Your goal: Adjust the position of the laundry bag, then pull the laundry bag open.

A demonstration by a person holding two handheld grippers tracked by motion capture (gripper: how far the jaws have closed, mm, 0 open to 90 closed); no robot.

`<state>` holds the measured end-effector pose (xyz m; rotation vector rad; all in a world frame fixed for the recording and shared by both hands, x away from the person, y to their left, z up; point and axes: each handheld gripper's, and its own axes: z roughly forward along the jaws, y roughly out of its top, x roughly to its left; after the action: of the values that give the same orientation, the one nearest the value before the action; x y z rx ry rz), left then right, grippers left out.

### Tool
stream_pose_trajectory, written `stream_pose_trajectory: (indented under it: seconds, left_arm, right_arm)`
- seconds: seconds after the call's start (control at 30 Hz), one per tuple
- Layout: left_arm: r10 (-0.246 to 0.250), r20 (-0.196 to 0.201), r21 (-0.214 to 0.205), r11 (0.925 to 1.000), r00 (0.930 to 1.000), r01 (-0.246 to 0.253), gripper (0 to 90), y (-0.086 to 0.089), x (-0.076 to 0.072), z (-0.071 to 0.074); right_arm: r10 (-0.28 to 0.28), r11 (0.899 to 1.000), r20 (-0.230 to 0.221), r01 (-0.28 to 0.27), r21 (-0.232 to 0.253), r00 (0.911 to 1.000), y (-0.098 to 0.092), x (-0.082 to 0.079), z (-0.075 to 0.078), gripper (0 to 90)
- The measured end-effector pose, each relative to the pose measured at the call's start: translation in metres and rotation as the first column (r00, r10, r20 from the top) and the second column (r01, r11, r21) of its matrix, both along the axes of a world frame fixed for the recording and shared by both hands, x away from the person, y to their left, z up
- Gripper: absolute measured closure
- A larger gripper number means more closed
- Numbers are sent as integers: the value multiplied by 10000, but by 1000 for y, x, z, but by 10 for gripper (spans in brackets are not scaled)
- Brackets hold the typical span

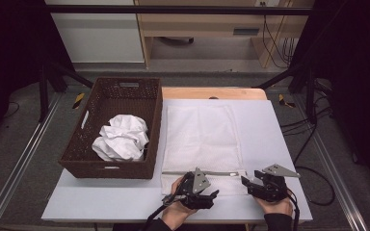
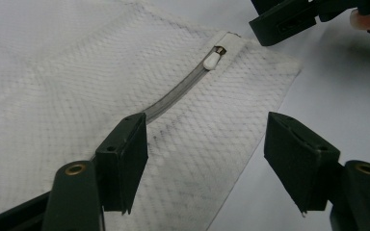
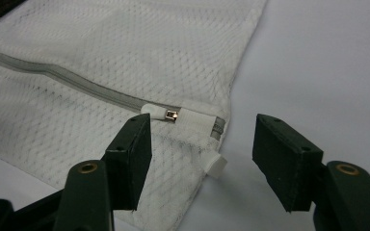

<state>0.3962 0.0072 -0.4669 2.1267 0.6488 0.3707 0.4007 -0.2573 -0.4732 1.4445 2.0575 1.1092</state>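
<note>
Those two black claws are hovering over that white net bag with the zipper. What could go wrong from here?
1. The zipper pull is small and lies flat against the mesh bag; the right gripper, open beside it, could pinch mesh instead.
2. The bag lies loose on the table; a tug could drag or bunch it unless the left gripper, also open, pins it first.
3. The basket touches the bag's far side, so sliding fabric may catch there.

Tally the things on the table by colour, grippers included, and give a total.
White: 2, the mesh laundry bag and the crumpled cloth in the basket
Brown: 1, the wicker basket
Black: 2, the left gripper and the right gripper, both open
Total: 5
</note>
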Motion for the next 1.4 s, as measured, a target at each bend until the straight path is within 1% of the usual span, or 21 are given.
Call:
stream_pose_trajectory:
  seconds: [0.1, 0.13, 0.23, 0.37, 0.47, 0.5, 0.57, 0.7, 0.8, 0.93, 0.97, 1.0, 1.03, 1.1, 1.13, 1.17, 1.2, 1.23, 1.27, 1.33, 1.4]
  left_arm:
    - [-25, -55, 38, 10000, 10000, 25, 323, -4, 1, -4]
    - [-97, -82, -3, 10000, 9999, 97, 347, -6, 1, -6]
    - [-276, -316, -104, 9996, 9991, 273, 455, -11, 4, -10]
    - [-442, -678, -220, 9988, 9967, 428, 631, -16, 8, -16]
    - [-456, -730, -2, 9990, 9963, 457, 726, -20, 9, -20]
    - [-444, -764, 108, 9989, 9961, 454, 748, -22, 9, -21]
    - [-472, -697, 140, 9987, 9964, 483, 787, -22, 9, -20]
    - [-428, -829, 135, 9989, 9956, 440, 829, -22, 10, -21]
    - [-393, -876, 145, 9991, 9954, 407, 840, -22, 11, -21]
    - [-349, -916, 138, 9992, 9952, 363, 845, -22, 11, -21]
    - [-342, -975, 148, 9993, 9947, 358, 846, -23, 11, -20]
    - [-343, -991, 251, 9990, 9945, 370, 845, -24, 11, -19]
    - [-346, -955, 327, 9987, 9948, 379, 844, -25, 11, -18]
    - [-394, -884, 255, 9988, 9953, 418, 844, -26, 11, -15]
    - [-401, -843, 273, 9987, 9956, 425, 845, -28, 11, -15]
    - [-416, -851, 292, 9986, 9955, 442, 846, -29, 11, -15]
    - [-406, -913, 320, 9985, 9950, 437, 846, -30, 11, -16]
    - [-388, -949, 412, 9982, 9947, 429, 846, -30, 12, -18]
    - [-389, -888, 309, 9986, 9953, 418, 848, -29, 12, -19]
    - [-362, -954, 222, 9990, 9948, 385, 849, -29, 12, -20]
    - [-353, -939, 215, 9991, 9950, 375, 849, -29, 12, -20]
  right_arm:
    - [-73, 9999, -82, 74, 113, 9999, 0, 0, -1, 376]
    - [-115, 9999, -97, 117, 126, 9999, 0, 0, -1, 377]
    - [-54, 9998, -199, 57, 177, 9998, 0, 1, -3, 379]
    - [47, 9999, -426, -41, 152, 9991, 4, 3, -6, 407]
    - [204, 9998, -651, -201, 55, 9977, 9, 5, -9, 431]
    - [290, 9995, -636, -296, -86, 9976, 11, 6, -10, 438]
    - [298, 9993, -650, -313, -217, 9974, 15, 5, -10, 441]
    - [291, 9983, -604, -321, -488, 9977, 20, 5, -10, 477]
    - [232, 9986, -590, -260, -465, 9980, 20, 5, -10, 514]
    - [79, 9976, -606, -120, -684, 9981, 22, 4, -9, 566]
    - [86, 9978, -636, -127, -650, 9979, 22, 4, -9, 579]
    - [85, 9974, -615, -129, -709, 9981, 20, 4, -8, 591]
    - [20, 9976, -584, -60, -689, 9983, 19, 4, -8, 590]
    - [-104, 9979, -534, 69, -646, 9985, 16, 4, -7, 584]
    - [-148, 9984, -618, 114, -549, 9980, 15, 4, -7, 586]
    - [-129, 9983, -694, 89, -583, 9975, 14, 4, -9, 587]
    - [-127, 9981, -626, 89, -602, 9980, 15, 4, -9, 590]
    - [-103, 9965, -550, 56, -838, 9984, 17, 3, -9, 610]
    - [-104, 9955, -547, 51, -950, 9985, 18, 3, -9, 632]
    - [-182, 9927, -513, 120, -1196, 9985, 21, 3, -9, 691]
    - [-259, 9925, -494, 198, -1209, 9984, 22, 3, -9, 752]
